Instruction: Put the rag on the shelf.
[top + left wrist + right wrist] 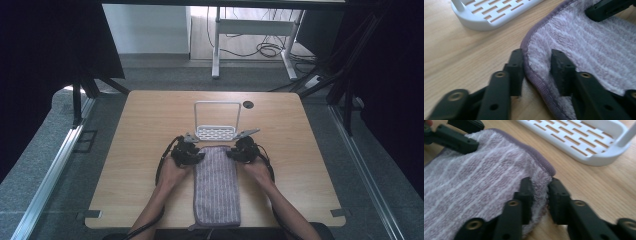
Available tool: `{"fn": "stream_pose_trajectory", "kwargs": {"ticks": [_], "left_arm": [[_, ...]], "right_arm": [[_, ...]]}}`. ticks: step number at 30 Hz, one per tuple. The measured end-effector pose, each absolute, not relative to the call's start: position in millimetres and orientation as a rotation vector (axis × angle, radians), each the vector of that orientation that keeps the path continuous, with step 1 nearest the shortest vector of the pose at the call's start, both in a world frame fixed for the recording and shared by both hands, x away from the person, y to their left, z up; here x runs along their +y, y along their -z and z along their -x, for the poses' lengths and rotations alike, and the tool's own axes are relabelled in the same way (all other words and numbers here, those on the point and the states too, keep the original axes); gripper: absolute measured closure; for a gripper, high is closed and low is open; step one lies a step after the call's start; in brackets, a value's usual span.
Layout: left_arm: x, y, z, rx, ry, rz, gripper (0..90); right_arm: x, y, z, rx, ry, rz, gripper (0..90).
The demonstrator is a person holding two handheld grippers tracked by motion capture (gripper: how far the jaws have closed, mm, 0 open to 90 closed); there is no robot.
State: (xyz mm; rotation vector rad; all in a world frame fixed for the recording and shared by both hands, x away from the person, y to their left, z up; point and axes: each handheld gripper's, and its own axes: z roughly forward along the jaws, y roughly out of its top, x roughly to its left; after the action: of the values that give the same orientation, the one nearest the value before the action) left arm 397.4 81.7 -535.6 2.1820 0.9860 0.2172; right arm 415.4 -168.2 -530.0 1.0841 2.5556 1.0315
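Note:
A purple striped towel [216, 185] lies folded lengthwise on the wooden table [145, 125], running from the middle toward the near edge. My left gripper [199, 156] is at the towel's far left corner and my right gripper [232, 154] at its far right corner. In the left gripper view the jaws [537, 67] pinch the towel's [594, 50] hemmed edge, with fabric filling the gap. In the right gripper view the jaws [540, 192] stand close together, shut on the towel's [474, 182] corner. Each gripper view shows the other gripper's jaws on the opposite corner.
A white slotted rack [217, 131] with an upright wire frame stands just beyond the towel's far end, close to both grippers [494, 12] [584, 142]. A round cable hole [248, 104] sits near the table's far edge. Bare wood lies left and right of the towel.

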Motion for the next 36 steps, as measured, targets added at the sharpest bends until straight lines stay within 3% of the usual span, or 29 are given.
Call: {"fn": "stream_pose_trajectory", "kwargs": {"ticks": [2, 5, 36], "left_arm": [[81.8, 535.7, -397.2, 0.991, -0.192, -2.174, 76.9], [81.6, 533.9, -397.3, 0.986, -0.188, -2.185, 80.2], [89.8, 397.3, -396.3, 0.805, -0.39, -2.003, 80.1]], "right_arm": [[-165.7, 528.9, -413.5, 2.557, -1.011, -1.057, 84.3], [-165.2, 525.0, -410.5, 2.546, -1.01, -1.028, 85.7], [-194.4, 393.2, -410.8, 2.382, -1.338, -0.886, 84.9]]}}
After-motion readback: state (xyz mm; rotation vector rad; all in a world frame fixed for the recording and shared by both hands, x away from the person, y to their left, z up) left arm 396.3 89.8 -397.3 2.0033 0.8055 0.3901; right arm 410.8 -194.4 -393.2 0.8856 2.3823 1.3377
